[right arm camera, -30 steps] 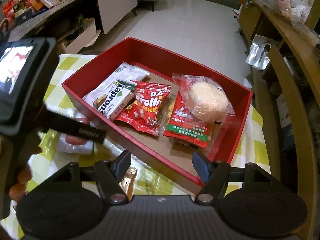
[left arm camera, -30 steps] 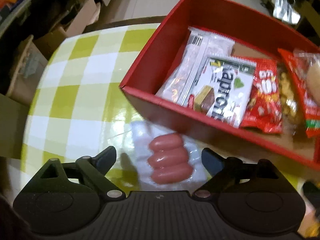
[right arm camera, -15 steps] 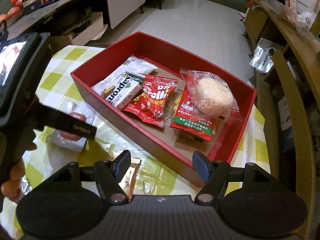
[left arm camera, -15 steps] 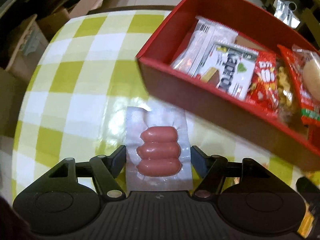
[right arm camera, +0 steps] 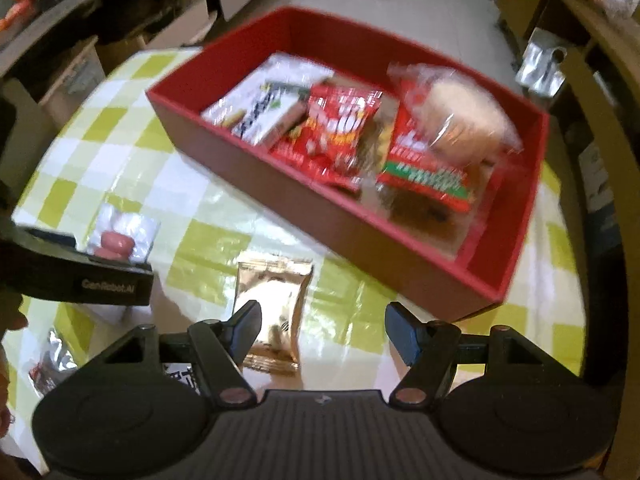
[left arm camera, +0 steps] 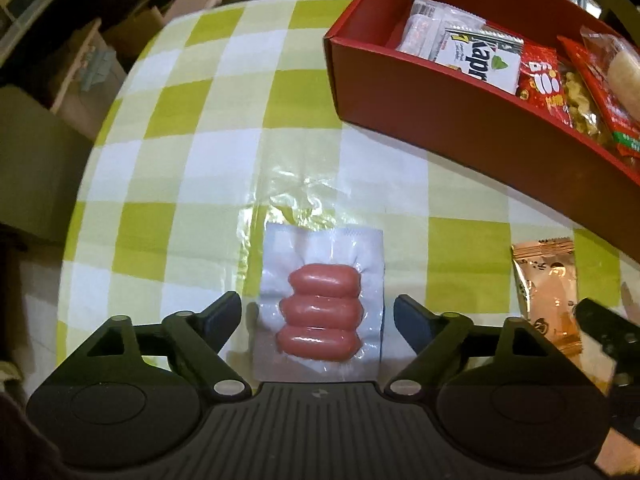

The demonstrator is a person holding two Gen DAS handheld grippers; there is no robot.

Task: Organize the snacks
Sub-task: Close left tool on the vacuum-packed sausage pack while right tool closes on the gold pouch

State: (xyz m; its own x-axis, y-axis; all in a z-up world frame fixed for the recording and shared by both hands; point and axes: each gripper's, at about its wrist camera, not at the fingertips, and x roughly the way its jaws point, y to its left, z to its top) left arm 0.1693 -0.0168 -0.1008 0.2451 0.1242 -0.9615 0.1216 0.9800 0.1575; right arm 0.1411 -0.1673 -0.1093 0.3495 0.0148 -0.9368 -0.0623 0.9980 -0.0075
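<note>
A clear vacuum pack of three pink sausages [left arm camera: 324, 280] lies flat on the green-checked tablecloth [left arm camera: 200, 152]. It sits between the fingers of my left gripper [left arm camera: 318, 312], whose jaws are opening; small gaps show on both sides and no pad presses the pack. The pack also shows at the left of the right wrist view [right arm camera: 120, 236]. A gold foil packet [right arm camera: 272, 304] lies under my open right gripper [right arm camera: 324, 316], close to its left finger. The red box [right arm camera: 320, 220] holds several snack packs.
Inside the box are a white wafer pack [right arm camera: 264, 112], red bags [right arm camera: 340, 128] and a bun in a clear bag [right arm camera: 460, 120]. A silver-wrapped packet [right arm camera: 52, 360] lies near the table's front left. Cardboard boxes [left arm camera: 80, 72] stand on the floor past the round table edge.
The left gripper drew back from the box with the sausage pack, closed in on the pack, then widened. The right gripper sank toward the gold packet, now by its left finger.
</note>
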